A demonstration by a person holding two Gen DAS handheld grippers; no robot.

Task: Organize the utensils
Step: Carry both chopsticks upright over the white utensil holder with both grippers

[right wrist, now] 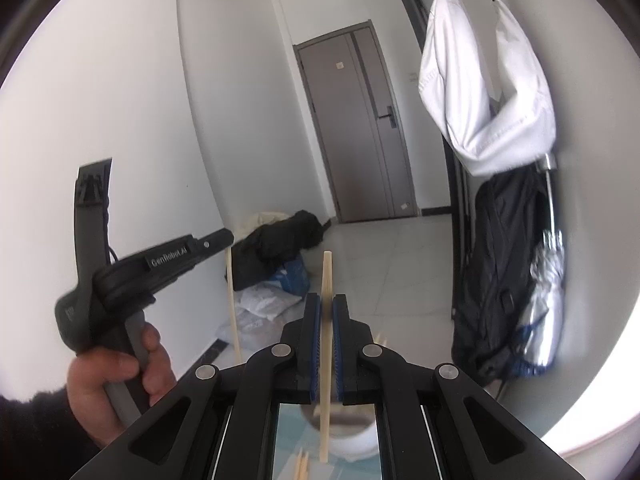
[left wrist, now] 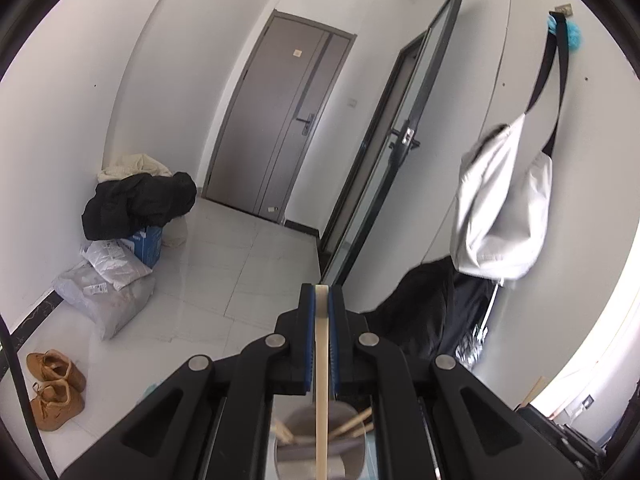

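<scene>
The left gripper [left wrist: 322, 292] clamps one pale chopstick [left wrist: 321, 380] upright above the grey holder cup [left wrist: 320, 444] at 6 o'clock, while the right gripper [right wrist: 327, 304] clamps a second chopstick [right wrist: 326, 344] above a white cup [right wrist: 356, 440].

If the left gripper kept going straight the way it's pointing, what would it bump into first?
Probably the glass door standing open ahead; the left gripper, shut on a chopstick, aims about at its lower edge. Depth is unclear.

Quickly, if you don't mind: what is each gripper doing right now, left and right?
Left gripper: closed on a chopstick, above a cup.
Right gripper: closed on another chopstick, above a white cup.
</scene>
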